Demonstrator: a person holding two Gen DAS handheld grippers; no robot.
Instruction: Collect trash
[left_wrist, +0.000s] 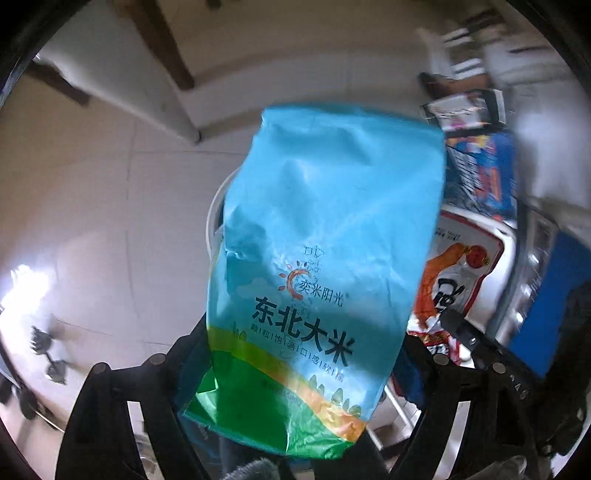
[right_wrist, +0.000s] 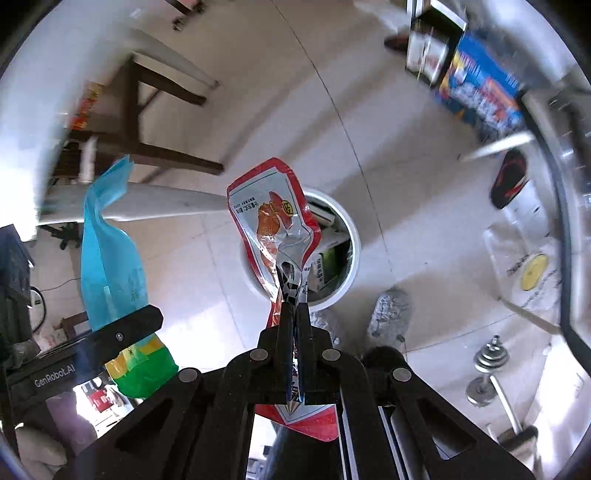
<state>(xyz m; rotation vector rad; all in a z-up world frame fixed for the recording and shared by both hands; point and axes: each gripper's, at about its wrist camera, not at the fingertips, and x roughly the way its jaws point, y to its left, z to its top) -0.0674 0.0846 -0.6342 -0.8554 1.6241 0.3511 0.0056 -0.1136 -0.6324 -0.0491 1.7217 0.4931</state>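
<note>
Left gripper (right_wrist: 125, 325) clamps the lower end of a blue rice bag (left_wrist: 325, 258), which fills centre frame in the left wrist view and hangs at left in the right wrist view. Right gripper (right_wrist: 294, 314), jaws closed tight, pinches a red-and-white snack wrapper (right_wrist: 271, 221) at centre frame, directly above a white trash bin (right_wrist: 351, 236) w/ packaging inside. Dumbbell (right_wrist: 487, 373) lies on the tiled floor (right_wrist: 207, 251), lower right. Blue carton (right_wrist: 480, 92) upper right.
</note>
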